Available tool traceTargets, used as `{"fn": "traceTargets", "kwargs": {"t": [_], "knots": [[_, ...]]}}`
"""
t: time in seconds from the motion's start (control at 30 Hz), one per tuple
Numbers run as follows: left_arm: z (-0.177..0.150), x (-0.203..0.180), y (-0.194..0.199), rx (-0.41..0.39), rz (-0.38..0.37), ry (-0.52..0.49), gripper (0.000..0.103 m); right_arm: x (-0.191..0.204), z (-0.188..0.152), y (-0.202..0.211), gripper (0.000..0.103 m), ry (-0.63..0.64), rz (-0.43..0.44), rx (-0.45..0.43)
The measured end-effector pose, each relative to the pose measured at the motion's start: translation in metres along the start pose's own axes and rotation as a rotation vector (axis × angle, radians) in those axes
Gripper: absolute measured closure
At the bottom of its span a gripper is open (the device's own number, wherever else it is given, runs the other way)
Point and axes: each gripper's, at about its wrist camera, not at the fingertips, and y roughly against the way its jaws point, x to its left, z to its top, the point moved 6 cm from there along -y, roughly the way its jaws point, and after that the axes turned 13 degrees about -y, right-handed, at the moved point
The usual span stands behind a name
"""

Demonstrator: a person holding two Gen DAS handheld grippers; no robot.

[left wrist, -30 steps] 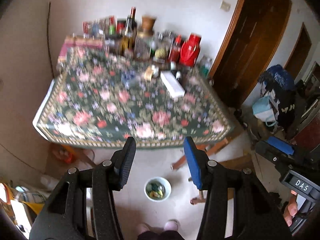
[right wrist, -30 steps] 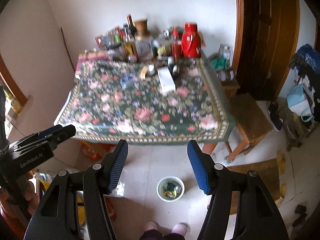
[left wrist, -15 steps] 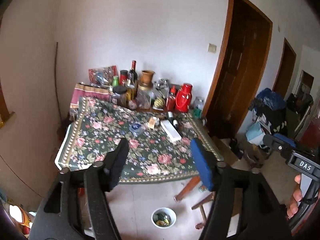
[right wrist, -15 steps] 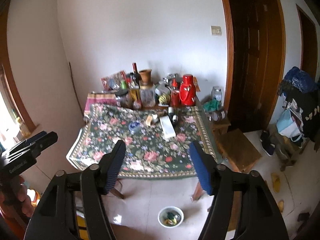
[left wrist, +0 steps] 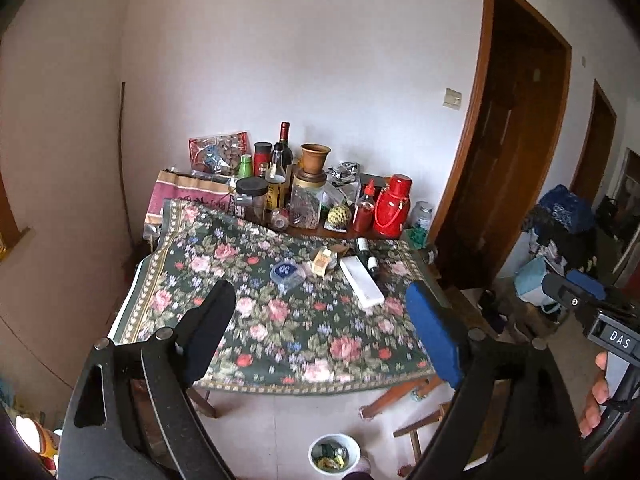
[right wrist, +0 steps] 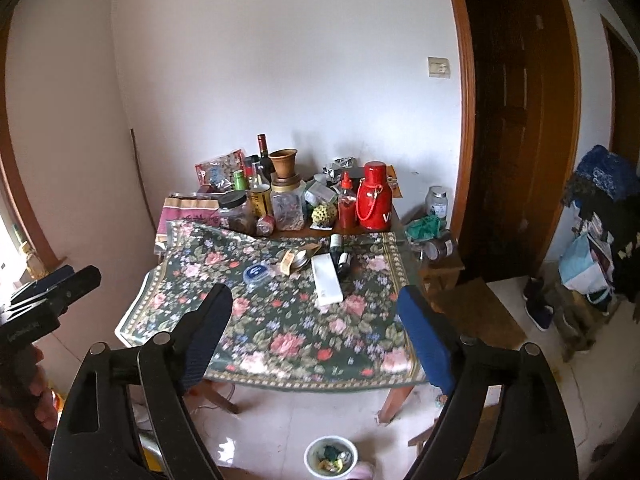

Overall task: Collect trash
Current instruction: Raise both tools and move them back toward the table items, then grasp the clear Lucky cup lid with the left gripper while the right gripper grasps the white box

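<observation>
A table with a floral cloth (left wrist: pixel 280 320) (right wrist: pixel 288 332) stands ahead against the wall. On it lie a long white box (left wrist: pixel 362 282) (right wrist: pixel 327 280), a round blue-lidded tub (left wrist: pixel 286 274) (right wrist: pixel 258 272), a small tan packet (left wrist: pixel 322 260) (right wrist: pixel 287 264) and two small dark bottles (left wrist: pixel 368 256) (right wrist: pixel 340 250). A white bin (left wrist: pixel 334 456) (right wrist: pixel 330 458) holding scraps stands on the floor below. My left gripper (left wrist: pixel 320 332) and right gripper (right wrist: pixel 314 332) are both open and empty, held well short of the table's near edge.
Jars, bottles, a clay pot and a red thermos (left wrist: pixel 392 206) (right wrist: pixel 374 196) crowd the table's back edge. A wooden stool (right wrist: pixel 472 312) stands right of the table, with a dark doorway (right wrist: pixel 516 120) and bags (right wrist: pixel 592 256) beyond.
Both grippers have tilted up and drawn back from the table, so the wall and doors now show. The bin has slid to the bottom edge. Both jaws stay open.
</observation>
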Motion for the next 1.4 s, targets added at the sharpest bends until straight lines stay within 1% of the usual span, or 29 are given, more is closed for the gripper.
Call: {"fn": "traceTargets", "kwargs": {"t": [0.03,0.17,0.3,0.37,0.5,0.57,0.63,0.77,0.93,1.03,1.1,1.2,1.23,1.3,1.4], "knots": [[0.008,-0.002,-0.011,0.002,0.006,0.001,0.016,-0.001,0.003,-0.003,0.021,0.003,0.004,0.001],[0.037,-0.016,-0.046,-0.001,0.005,0.008,0.016,-0.014,0.035,-0.029,0.021,0.014,0.027,0.006],[0.061,-0.026,-0.074,-0.013,0.03,0.025,0.016,-0.024,0.065,-0.051,0.021,0.042,0.055,0.011],[0.069,-0.027,-0.09,-0.008,0.042,0.033,0.016,-0.028,0.075,-0.062,0.021,0.061,0.063,0.015],[0.079,-0.027,-0.119,0.018,0.071,0.053,0.016,-0.036,0.09,-0.09,0.021,0.086,0.078,0.039],[0.08,-0.024,-0.133,0.037,0.071,0.07,0.016,-0.04,0.092,-0.106,0.021,0.085,0.082,0.058],[0.079,-0.018,-0.149,0.069,0.065,0.087,0.016,-0.042,0.093,-0.124,0.021,0.078,0.081,0.092],[0.078,-0.004,-0.176,0.112,0.086,0.085,0.016,-0.045,0.095,-0.154,0.021,0.046,0.088,0.152],[0.076,0.026,-0.223,0.168,0.075,0.063,0.016,-0.042,0.093,-0.195,0.021,0.015,0.038,0.193],[0.071,0.043,-0.253,0.213,0.051,0.049,0.016,-0.042,0.086,-0.221,0.021,-0.026,-0.021,0.223],[0.064,0.057,-0.277,0.253,0.038,0.04,0.016,-0.042,0.073,-0.243,0.021,-0.056,-0.069,0.268],[0.044,0.073,-0.315,0.345,0.015,0.018,0.016,-0.045,0.054,-0.27,0.021,-0.08,-0.116,0.331],[0.037,0.075,-0.324,0.373,0.0,0.012,0.016,-0.046,0.044,-0.283,0.021,-0.079,-0.149,0.353],[0.014,0.076,-0.352,0.452,-0.057,0.0,0.016,-0.048,0.032,-0.298,0.021,-0.081,-0.186,0.378],[-0.015,0.074,-0.382,0.53,-0.109,-0.008,0.016,-0.049,0.006,-0.328,0.021,-0.102,-0.213,0.465]]}}
